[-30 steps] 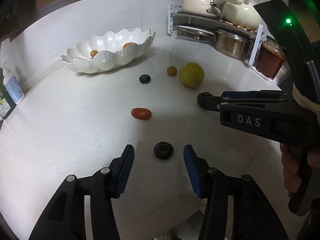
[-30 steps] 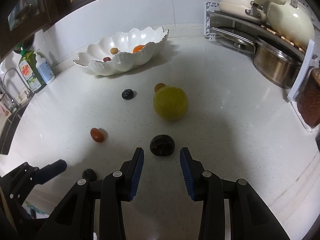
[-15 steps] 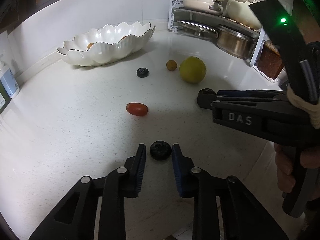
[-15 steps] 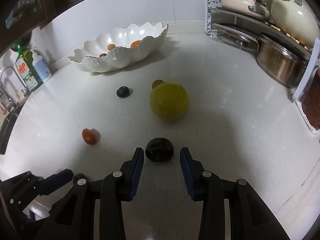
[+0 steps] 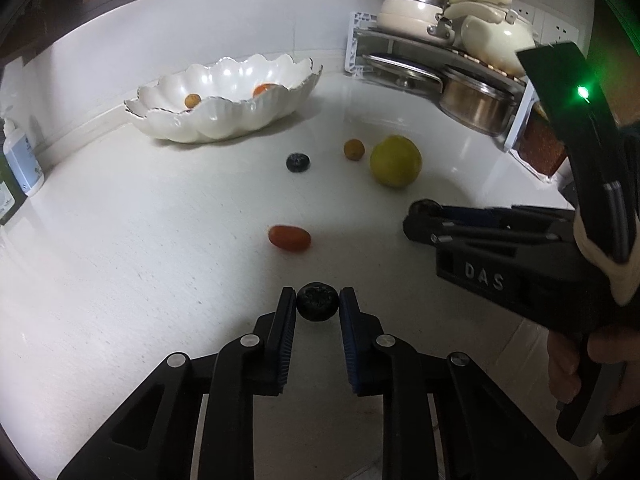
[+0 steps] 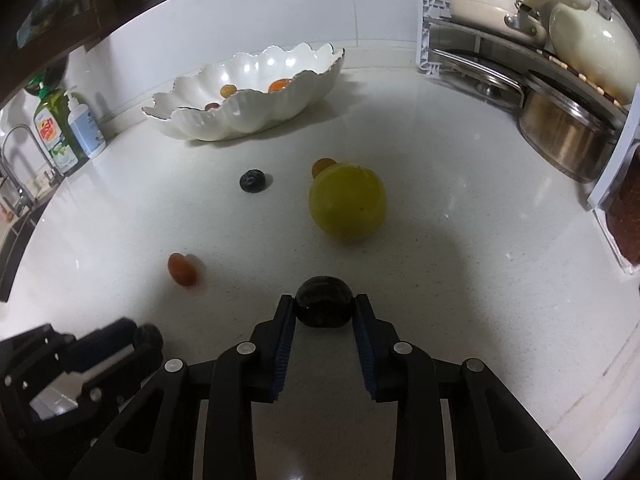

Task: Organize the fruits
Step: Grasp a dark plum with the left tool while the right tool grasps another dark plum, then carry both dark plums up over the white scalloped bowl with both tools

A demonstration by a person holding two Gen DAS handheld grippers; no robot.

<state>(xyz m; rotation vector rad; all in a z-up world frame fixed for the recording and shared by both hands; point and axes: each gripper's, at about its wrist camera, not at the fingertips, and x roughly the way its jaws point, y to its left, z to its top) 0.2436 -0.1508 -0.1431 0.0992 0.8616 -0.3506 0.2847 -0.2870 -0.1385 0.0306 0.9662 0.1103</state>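
Note:
In the left wrist view my left gripper (image 5: pixel 318 297) is shut on a dark blueberry (image 5: pixel 317 307) low over the white counter. My right gripper (image 6: pixel 325 300) has its jaws closing, and both pads touch a dark round fruit (image 6: pixel 325 308) resting on the counter. Loose fruit lies beyond: a red cherry tomato (image 5: pixel 289 237), a second blueberry (image 5: pixel 298 162), a small orange fruit (image 5: pixel 354 149) and a big yellow-green citrus (image 6: pixel 347 202). The scalloped white bowl (image 6: pixel 248 120) at the back holds a few small fruits.
A dish rack (image 5: pixel 400 40) with pots and a steel pan (image 6: pixel 568 144) fills the back right corner. Soap bottles (image 6: pixel 68 128) and a sink tap (image 6: pixel 16 152) stand at the left. The counter's edge runs along the near right.
My left jaws closed from wide open onto the blueberry. The right jaws narrowed until their pads met the dark fruit. Neither hand shifted much.

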